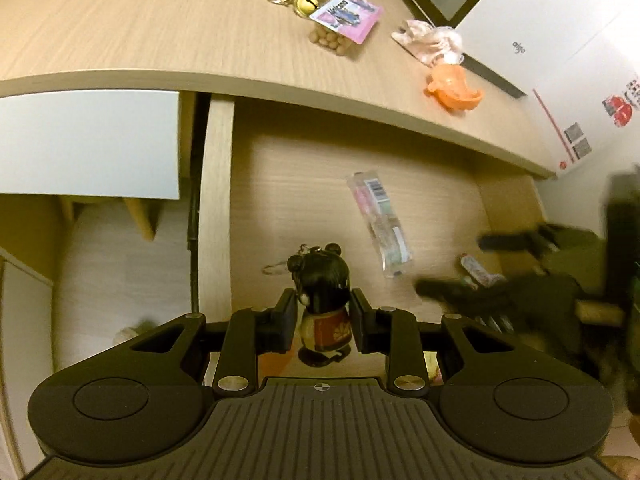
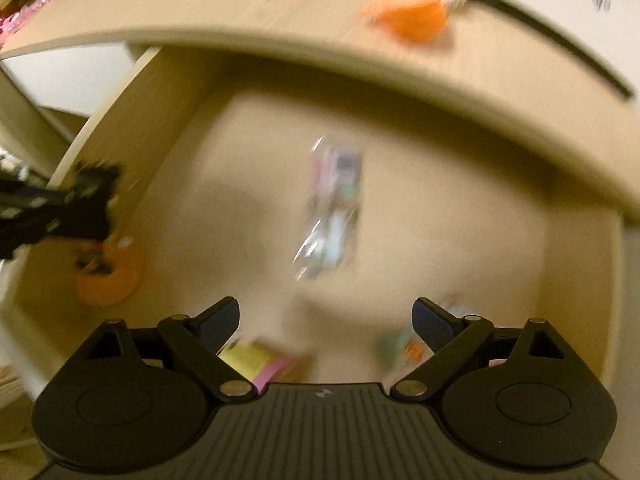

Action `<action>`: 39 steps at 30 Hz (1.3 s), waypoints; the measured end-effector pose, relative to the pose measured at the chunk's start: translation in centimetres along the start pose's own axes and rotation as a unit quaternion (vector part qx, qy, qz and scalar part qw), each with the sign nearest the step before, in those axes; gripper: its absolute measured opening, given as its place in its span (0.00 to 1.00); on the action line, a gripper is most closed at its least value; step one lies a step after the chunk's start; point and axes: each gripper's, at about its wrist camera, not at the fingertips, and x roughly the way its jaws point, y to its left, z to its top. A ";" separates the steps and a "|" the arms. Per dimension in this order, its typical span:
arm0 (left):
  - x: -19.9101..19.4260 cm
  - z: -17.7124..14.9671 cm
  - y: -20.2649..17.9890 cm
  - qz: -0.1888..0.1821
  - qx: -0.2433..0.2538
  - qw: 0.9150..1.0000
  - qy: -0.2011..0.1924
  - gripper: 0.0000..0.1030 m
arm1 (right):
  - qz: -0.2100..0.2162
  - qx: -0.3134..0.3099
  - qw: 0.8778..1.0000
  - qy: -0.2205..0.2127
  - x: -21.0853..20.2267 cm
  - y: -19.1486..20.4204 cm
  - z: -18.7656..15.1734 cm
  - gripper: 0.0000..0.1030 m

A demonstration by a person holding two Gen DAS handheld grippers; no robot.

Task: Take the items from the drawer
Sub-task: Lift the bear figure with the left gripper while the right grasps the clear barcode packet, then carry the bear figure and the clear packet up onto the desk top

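Observation:
In the left wrist view my left gripper point(image 1: 323, 312) is shut on a small doll keychain point(image 1: 322, 280) with black hair and a red dress, above the open wooden drawer point(image 1: 304, 184). A clear packet with pink and green contents point(image 1: 380, 224) lies on the drawer floor beyond it. My right gripper point(image 2: 326, 320) stands open over the drawer with nothing between its fingers; its view is blurred. It shows the same packet point(image 2: 332, 216) ahead and small colourful items point(image 2: 260, 360) at the near edge. The right gripper point(image 1: 452, 276) appears blurred at the drawer's right in the left view.
On the desk top point(image 1: 160, 40) above the drawer lie a gold bell keychain point(image 1: 302, 2), a pink card packet point(image 1: 346, 16), a crumpled wrapper point(image 1: 428, 40) and an orange toy point(image 1: 454, 88). A white cabinet door point(image 1: 88, 144) stands left of the drawer.

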 end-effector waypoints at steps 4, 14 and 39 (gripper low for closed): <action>-0.2 -0.1 -0.7 -0.001 0.008 1.000 0.005 0.30 | 0.015 0.018 1.000 -0.006 3.0 -1.0 2.5 0.83; -0.9 0.0 -1.4 0.007 0.027 1.000 0.005 0.30 | 0.020 0.028 0.999 0.005 7.3 -0.9 5.2 0.66; -4.7 8.5 -4.0 -0.028 0.097 0.985 -0.143 0.30 | 0.020 0.107 0.979 -0.171 -9.4 -5.9 -0.6 0.36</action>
